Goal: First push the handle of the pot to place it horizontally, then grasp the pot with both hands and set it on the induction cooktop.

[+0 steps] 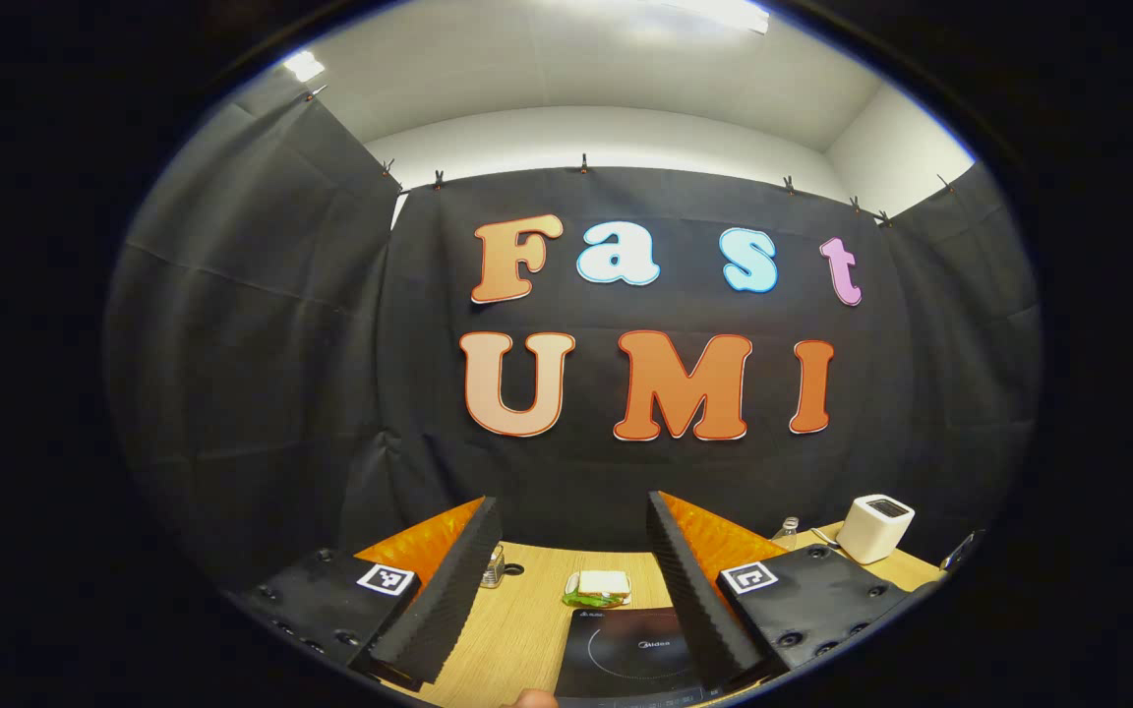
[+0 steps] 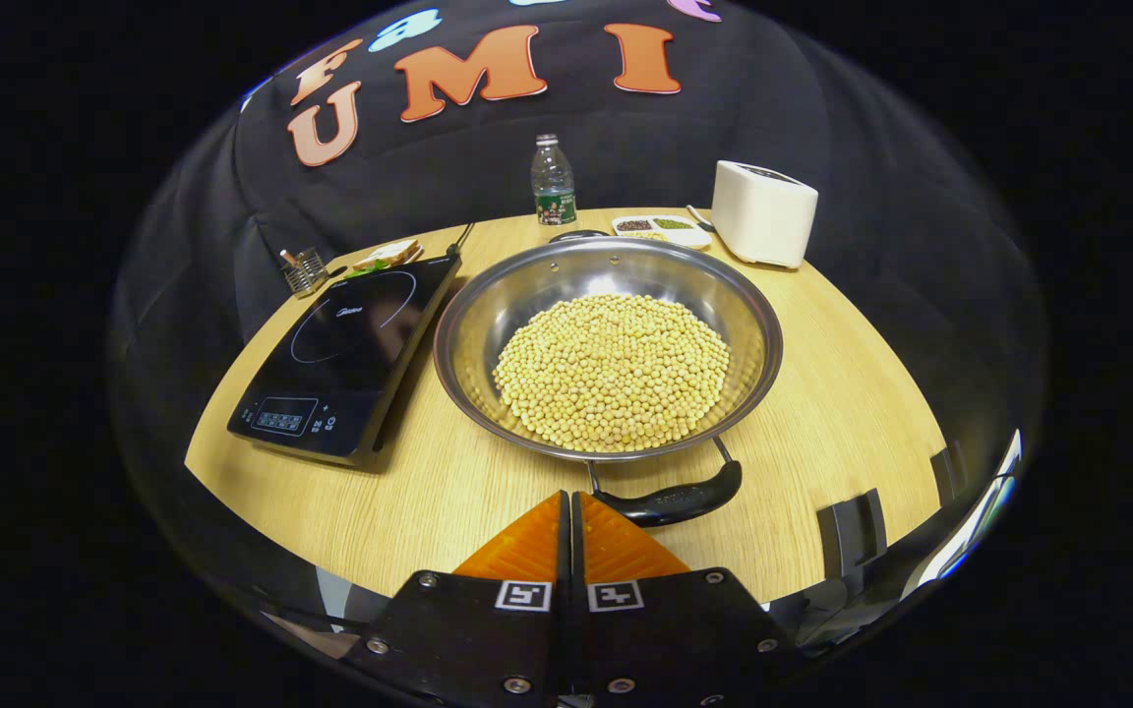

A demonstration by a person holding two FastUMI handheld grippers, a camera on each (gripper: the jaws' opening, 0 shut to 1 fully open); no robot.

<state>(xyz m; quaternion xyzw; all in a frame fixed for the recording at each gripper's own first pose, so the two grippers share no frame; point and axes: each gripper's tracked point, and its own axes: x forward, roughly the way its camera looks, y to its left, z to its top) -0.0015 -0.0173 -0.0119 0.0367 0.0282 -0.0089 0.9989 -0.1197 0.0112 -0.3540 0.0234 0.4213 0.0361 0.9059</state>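
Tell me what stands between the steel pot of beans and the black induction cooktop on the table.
Nothing visible does. The round steel pot of yellow beans sits directly beside the flat black induction cooktop on the wooden table, with only a narrow strip of bare wood between them. The cooktop's glass surface carries nothing.
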